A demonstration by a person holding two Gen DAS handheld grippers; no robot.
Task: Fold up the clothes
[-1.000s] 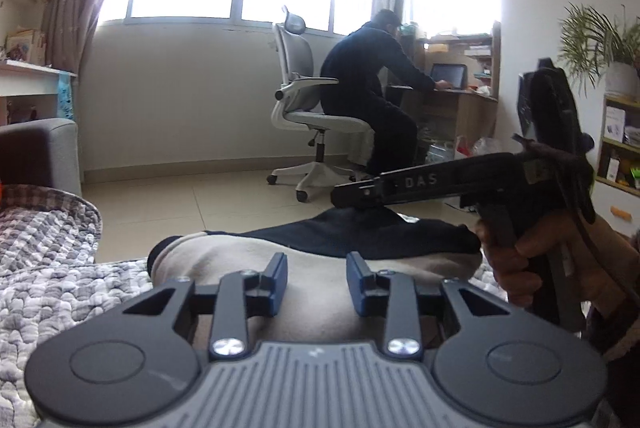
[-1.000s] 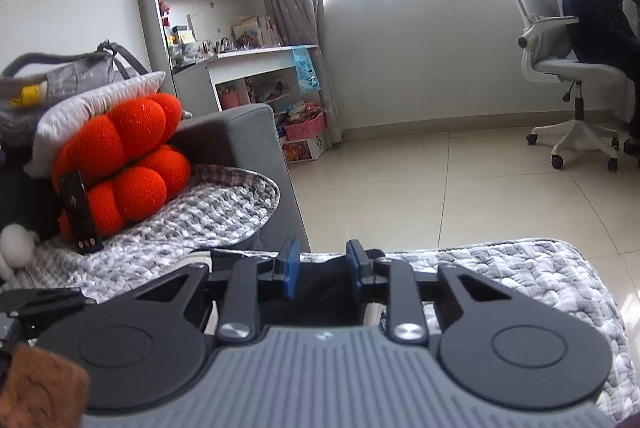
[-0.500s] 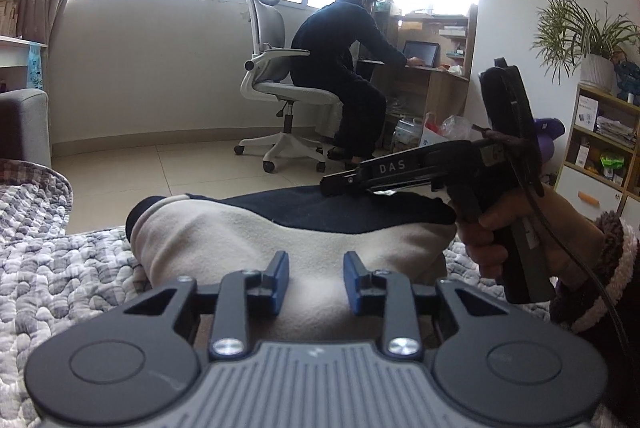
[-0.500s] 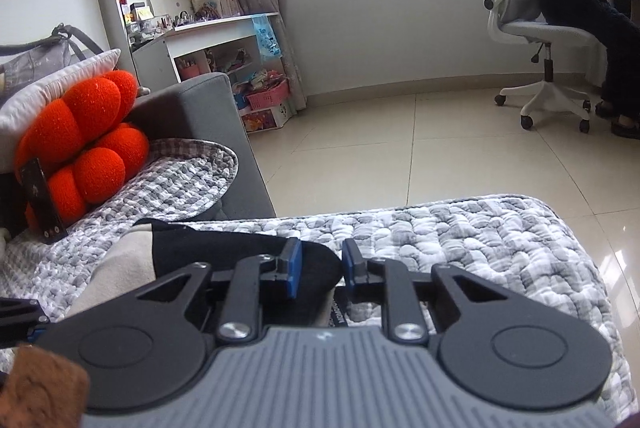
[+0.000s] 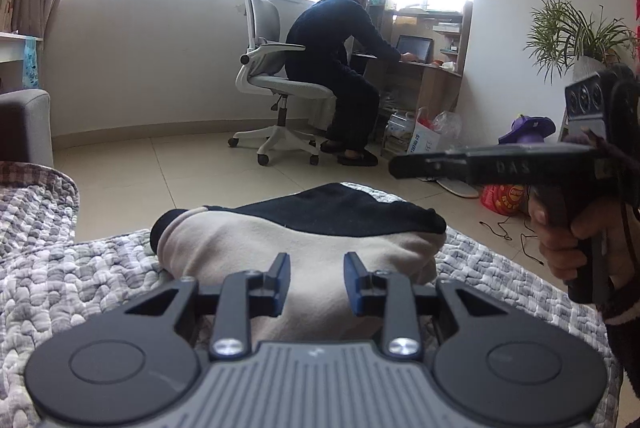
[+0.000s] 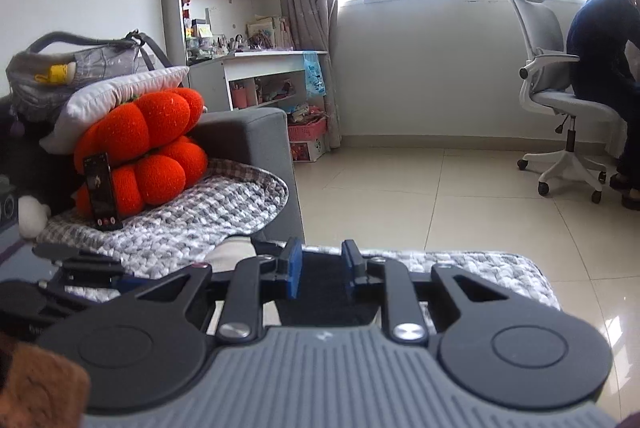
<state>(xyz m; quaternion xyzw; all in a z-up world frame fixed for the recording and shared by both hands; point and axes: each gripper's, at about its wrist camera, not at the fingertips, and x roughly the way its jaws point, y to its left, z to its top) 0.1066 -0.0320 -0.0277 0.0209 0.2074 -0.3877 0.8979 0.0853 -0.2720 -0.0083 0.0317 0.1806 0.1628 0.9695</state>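
A folded garment (image 5: 304, 248) of soft cream fleece, with a smooth black panel across its far side and a black ribbed cuff at its left end, is seen lying as a rounded, bulky bundle on a grey-and-white quilted cover (image 5: 60, 280) whose surface is pebbled with small puffed squares. The left gripper (image 5: 316, 278) is held just above the near edge of the garment, its two blue-faced fingers parted with only cream fleece visible behind the gap; nothing is pinched between them. The right gripper (image 6: 319, 274), seen from its own camera, is likewise spread, with the black panel of the garment showing in the gap, though it cannot be told whether the fabric is touched. In the left view the right gripper is seen side-on, to the right of the garment and raised above it, gripped by a hand (image 5: 568, 236) at its matte black handle. To the left of the garment, a lumpy orange plush cushion (image 6: 144, 148) is stacked under a white pillow, and a dark phone (image 6: 102, 192) is propped upright against it. Beyond the garment, a white mesh office chair (image 5: 276, 88) stands on glossy beige tiles.
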